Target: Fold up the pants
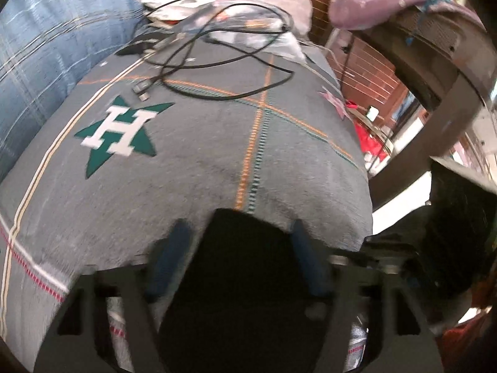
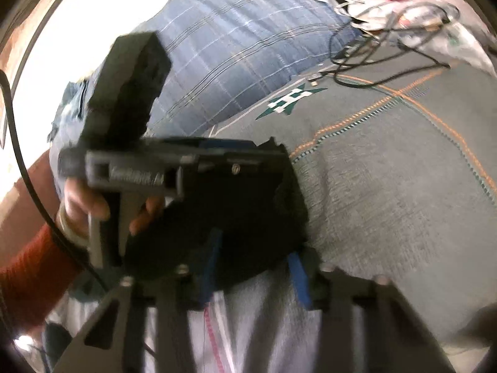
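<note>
Both the left gripper (image 1: 242, 258) and right gripper (image 2: 254, 267) pinch the black pants (image 1: 245, 279); lifting evenly should keep the fold square over the bed (image 1: 192, 161).

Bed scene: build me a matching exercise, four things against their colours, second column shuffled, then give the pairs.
Things:
1. pants
2. pillow
3. star emblem
4. blanket

Colours:
A. green with a white H
B. grey with orange lines
C. black
D. blue plaid

Pairs: 1-C, 2-D, 3-A, 4-B
</note>
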### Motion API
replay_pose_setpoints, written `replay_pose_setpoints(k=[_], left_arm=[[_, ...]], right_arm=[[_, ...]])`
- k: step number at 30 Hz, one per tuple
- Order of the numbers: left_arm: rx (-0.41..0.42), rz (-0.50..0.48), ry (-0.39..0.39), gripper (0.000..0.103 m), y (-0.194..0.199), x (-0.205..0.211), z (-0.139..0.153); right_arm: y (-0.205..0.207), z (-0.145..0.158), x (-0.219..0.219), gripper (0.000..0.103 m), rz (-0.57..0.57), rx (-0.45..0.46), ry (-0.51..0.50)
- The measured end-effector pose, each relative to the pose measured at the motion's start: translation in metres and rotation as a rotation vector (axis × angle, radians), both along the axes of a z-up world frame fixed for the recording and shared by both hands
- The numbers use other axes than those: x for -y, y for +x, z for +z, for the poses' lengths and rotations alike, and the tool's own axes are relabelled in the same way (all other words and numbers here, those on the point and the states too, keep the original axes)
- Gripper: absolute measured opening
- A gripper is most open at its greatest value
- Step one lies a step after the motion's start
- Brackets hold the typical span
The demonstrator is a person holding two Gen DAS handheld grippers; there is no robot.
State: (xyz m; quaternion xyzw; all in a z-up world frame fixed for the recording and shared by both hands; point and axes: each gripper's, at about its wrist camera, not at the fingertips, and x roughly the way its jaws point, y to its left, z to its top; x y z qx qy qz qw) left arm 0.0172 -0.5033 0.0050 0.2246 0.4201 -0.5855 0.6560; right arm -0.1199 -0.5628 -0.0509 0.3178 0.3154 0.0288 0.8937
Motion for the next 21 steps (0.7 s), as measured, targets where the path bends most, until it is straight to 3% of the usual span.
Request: replay_pose_setpoints(k=[2, 3, 7, 13, 17, 21], left_arm=[[-0.01, -0.008, -0.004, 0.021, 0.0, 0.002, 0.0], [-0.025, -0.008, -0.004, 0.015, 0.001, 0.002, 0.0], [-0.045, 0.005, -0.046, 0.013, 0.0, -0.008, 0.015], [-0.008, 0.049, -0.216, 0.013, -0.005, -0.077, 0.087], [0.031, 0.154, -0.262, 0.012, -0.001, -0.151, 0.116], [0.052, 0.345, -0.228, 0.013, 0.012, -0.229, 0.107]], right_arm=[[0.002, -0.005, 0.007, 0.011, -0.006, -0.001, 0.06], [0.002, -0.004, 0.009, 0.01, -0.006, 0.002, 0.075], [-0.003, 0.02, 0.001, 0.009, 0.01, 0.043, 0.026], [-0.01, 0.084, -0.035, 0.009, 0.108, 0.164, -0.058], [-0.001, 0.115, -0.088, 0.009, 0.24, 0.222, -0.108], [0.023, 0.111, -0.147, 0.009, 0.383, 0.217, -0.121]])
